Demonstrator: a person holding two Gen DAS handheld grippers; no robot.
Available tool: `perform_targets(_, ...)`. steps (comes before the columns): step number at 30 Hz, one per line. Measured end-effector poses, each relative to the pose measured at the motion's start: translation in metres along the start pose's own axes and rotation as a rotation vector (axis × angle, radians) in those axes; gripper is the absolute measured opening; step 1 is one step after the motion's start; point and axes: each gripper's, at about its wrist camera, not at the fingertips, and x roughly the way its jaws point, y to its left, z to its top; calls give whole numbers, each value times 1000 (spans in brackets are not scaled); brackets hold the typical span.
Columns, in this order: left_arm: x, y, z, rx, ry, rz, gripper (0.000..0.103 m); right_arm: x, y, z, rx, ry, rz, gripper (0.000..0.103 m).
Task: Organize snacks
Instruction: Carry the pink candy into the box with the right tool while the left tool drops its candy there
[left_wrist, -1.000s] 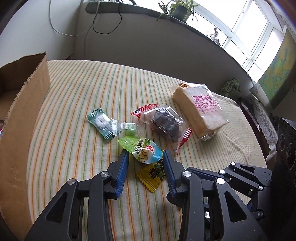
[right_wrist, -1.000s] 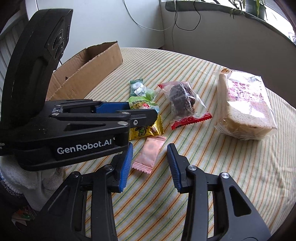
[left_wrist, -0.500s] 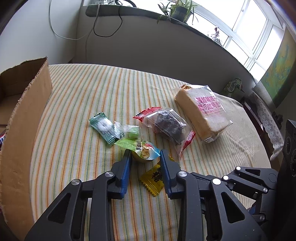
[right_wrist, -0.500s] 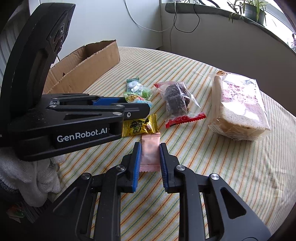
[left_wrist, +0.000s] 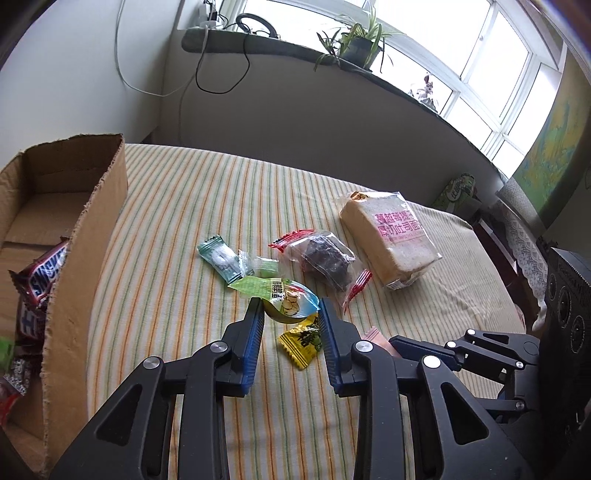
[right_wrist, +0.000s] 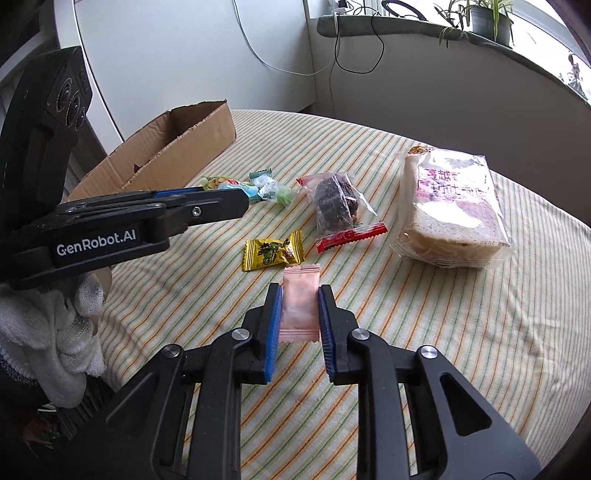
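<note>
My left gripper (left_wrist: 290, 314) is shut on a green snack packet (left_wrist: 284, 295) and holds it above the striped table; the same packet shows in the right wrist view (right_wrist: 221, 183). My right gripper (right_wrist: 299, 299) is shut on a pink candy packet (right_wrist: 300, 302), lifted off the cloth. On the table lie a yellow candy (right_wrist: 272, 250), a teal candy (left_wrist: 221, 257), a small green candy (left_wrist: 264, 263), a dark cake in a clear wrapper (left_wrist: 325, 256) and a bagged bread slice (left_wrist: 388, 236). An open cardboard box (left_wrist: 83, 236) stands at the left.
The box holds a Snickers bar (left_wrist: 38, 284) and other wrappers. The striped tablecloth (left_wrist: 177, 206) covers a round table. A wall and a window sill with a potted plant (left_wrist: 360, 46) and cables lie behind. A chair (left_wrist: 517, 236) stands at the far right.
Both grippers have closed on their packets and lifted them. The left one has raised the green packet and swung towards the box, so the box interior now shows.
</note>
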Motion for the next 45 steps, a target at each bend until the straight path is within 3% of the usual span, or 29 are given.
perform_targets(7, -39, 11, 7, -14, -75, 13, 28, -16, 14, 10, -19, -29, 12, 20)
perform_targets(18, -87, 60, 12, -67, -163, 113, 28, -16, 41, 52, -69, -65, 35, 20)
perform_targets(32, -114, 125, 1, -150, -195, 220, 28, 4, 86, 106, -146, -80, 68, 20)
perform_targets(45, -123, 140, -10, -132, -203, 283, 29, 38, 129, 145, -150, -51, 154, 20)
